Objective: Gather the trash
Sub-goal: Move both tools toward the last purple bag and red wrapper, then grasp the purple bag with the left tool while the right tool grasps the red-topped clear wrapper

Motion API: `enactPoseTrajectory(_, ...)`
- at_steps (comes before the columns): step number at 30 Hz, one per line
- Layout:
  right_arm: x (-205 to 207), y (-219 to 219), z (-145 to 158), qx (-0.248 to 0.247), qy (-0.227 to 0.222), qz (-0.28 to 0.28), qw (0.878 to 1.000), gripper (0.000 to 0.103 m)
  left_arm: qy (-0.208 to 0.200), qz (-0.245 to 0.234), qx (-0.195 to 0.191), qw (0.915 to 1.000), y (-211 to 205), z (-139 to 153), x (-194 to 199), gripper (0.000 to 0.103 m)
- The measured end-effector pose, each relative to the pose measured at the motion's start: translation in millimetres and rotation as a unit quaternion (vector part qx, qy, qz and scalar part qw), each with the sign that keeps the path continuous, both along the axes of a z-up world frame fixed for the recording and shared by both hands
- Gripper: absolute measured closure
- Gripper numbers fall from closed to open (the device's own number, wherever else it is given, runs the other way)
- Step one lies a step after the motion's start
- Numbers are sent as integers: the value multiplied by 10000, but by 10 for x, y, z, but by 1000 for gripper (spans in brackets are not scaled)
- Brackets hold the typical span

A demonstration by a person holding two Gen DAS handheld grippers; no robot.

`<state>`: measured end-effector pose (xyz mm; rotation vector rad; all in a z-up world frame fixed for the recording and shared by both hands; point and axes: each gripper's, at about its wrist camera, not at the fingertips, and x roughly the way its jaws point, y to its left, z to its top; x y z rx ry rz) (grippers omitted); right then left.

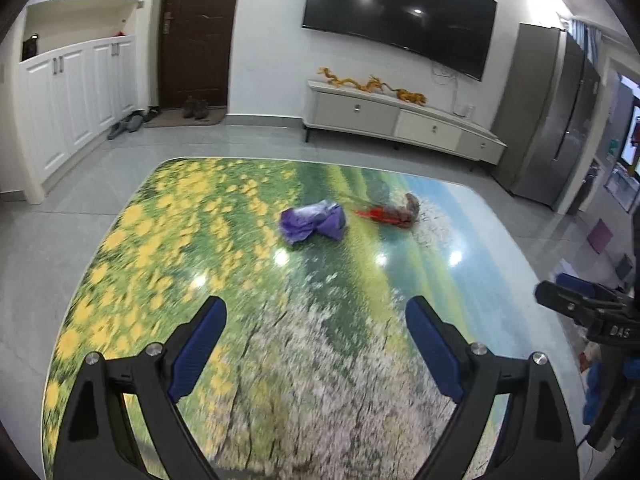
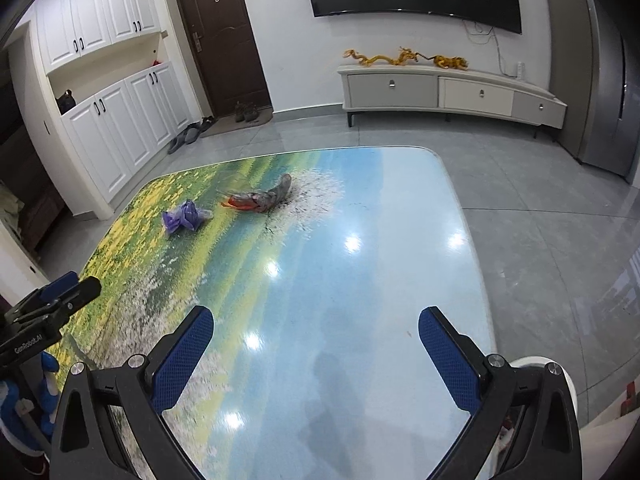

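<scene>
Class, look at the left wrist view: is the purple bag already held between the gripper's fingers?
No. The purple bag lies on the table, well ahead of the open, empty left gripper.

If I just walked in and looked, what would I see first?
Probably the table, printed with yellow flowers, green fields and blue sky. Two bits of trash lie toward its far side: a crumpled purple bag and, to its right, a red and grey wrapper. Both the left hand-held gripper and the right hand-held gripper hover open and empty above the near end.
</scene>
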<state>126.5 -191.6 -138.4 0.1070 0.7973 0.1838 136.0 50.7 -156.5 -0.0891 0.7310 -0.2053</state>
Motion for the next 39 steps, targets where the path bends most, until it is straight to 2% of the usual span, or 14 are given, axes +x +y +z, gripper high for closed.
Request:
enactPoseTrajectory(9,758,248,-44,492,147,231,9984,1,88,-763,277,9967,-94,-38,720,12)
enactPoseTrajectory(12,1065,314,-102,689,296,205,9970,13,159,-961,283,9948,-120,-57,992,12)
enactPoseTrajectory(16,1447,319,-193,1036,526,-9,9932,21,167,-1162,343,9925,-185,-73,1248,13)
enactPoseTrajectory(18,1593,297,-251,1184,643,-140,9908,30,219,-1281,379,9908,-229,-95,1351,13)
enactPoseTrajectory(21,1744,286,-344,1186,826,-305,9890,41,322,-1362,540,9887,-294,-165,1479,15)
enactPoseTrajectory(23,1773,306,-334,1096,775,-333,9904,43,406,-1454,588,9868,-330,-216,1531,17)
enactPoseTrajectory(25,1787,336,-333,1008,790,-309,9913,45,457,-1495,649,9856,-362,-257,1554,24)
enactPoseTrajectory(28,1751,455,-330,772,769,-157,9939,53,560,-1513,628,9849,-385,-319,1550,36)
enactPoseTrajectory(30,1701,534,-327,521,717,-37,9961,60,611,-1534,620,9843,-394,-352,1519,51)
enactPoseTrajectory(31,1692,577,-332,428,698,12,9966,63,657,-1537,614,9840,-396,-375,1499,56)
enactPoseTrajectory(33,1654,611,-347,375,692,95,9969,79,660,-1491,594,9848,-379,-377,1463,57)
enactPoseTrajectory(39,1428,674,-336,293,616,392,9969,84,649,-1370,465,9873,-314,-365,1210,61)
